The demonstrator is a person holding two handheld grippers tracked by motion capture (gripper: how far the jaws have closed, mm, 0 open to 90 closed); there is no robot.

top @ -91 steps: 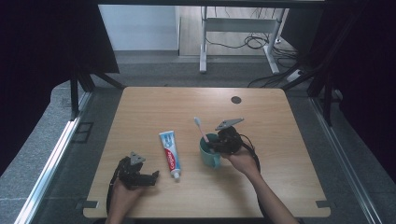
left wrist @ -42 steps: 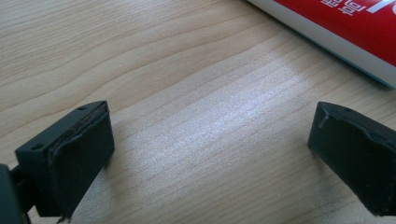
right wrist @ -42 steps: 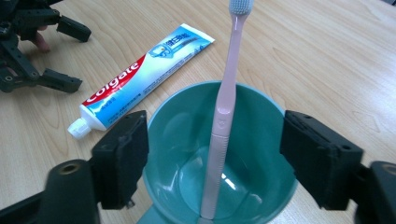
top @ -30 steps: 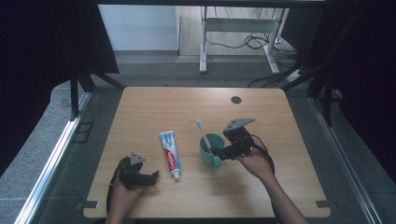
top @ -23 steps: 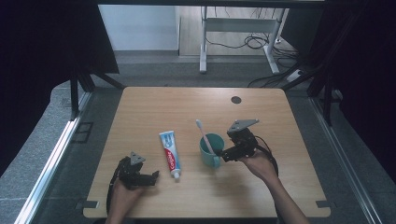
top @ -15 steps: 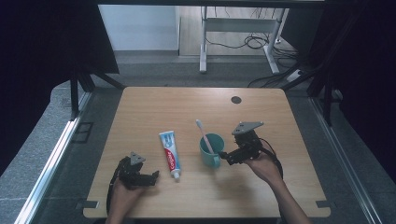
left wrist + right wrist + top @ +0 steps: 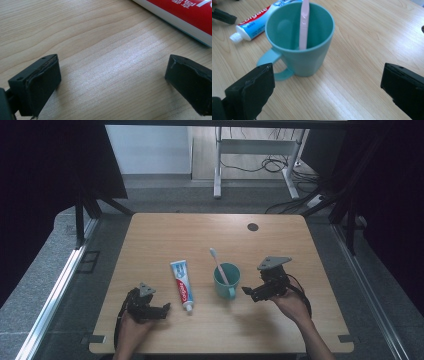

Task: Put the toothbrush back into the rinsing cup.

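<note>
- Seeing the mug [image 7: 226,279] standing upright mid-tabletop [image 7: 280,245], just left of the right gripper [image 7: 248,292] in the high view, near it but not touching.
- Spreading the right fingers [image 7: 252,92] wide, having just been opening them, with nothing between them; facing the mug's wall straight ahead in the right gripper view, beyond the tips.
- Pointing the mug's handle toward the person's side, to the low left in the right gripper view.
- Carrying one thing in the mug: a pink toothbrush [image 7: 219,265], standing handle-down and leaning, head sticking up over the far rim.
- Lying flat left of the mug, apart from it: a toothpaste [image 7: 182,280] tube, long axis running far to near, cap at the near end.
- Resting the left gripper [image 7: 161,310] low on the tabletop, tips aimed at the cap end, just beside it.
- Spreading the left fingers [image 7: 37,82] wide too, gripping nothing; showing bare wood between them, the tube's red-and-white side crossing beyond the right-hand finger in the left gripper view.
- Judging the left gripper the nearer one to the tube, the right the nearer one to the mug.
- Judging a pick of the tube as needing the left fingers swung across its narrow width, not along its length.
</note>
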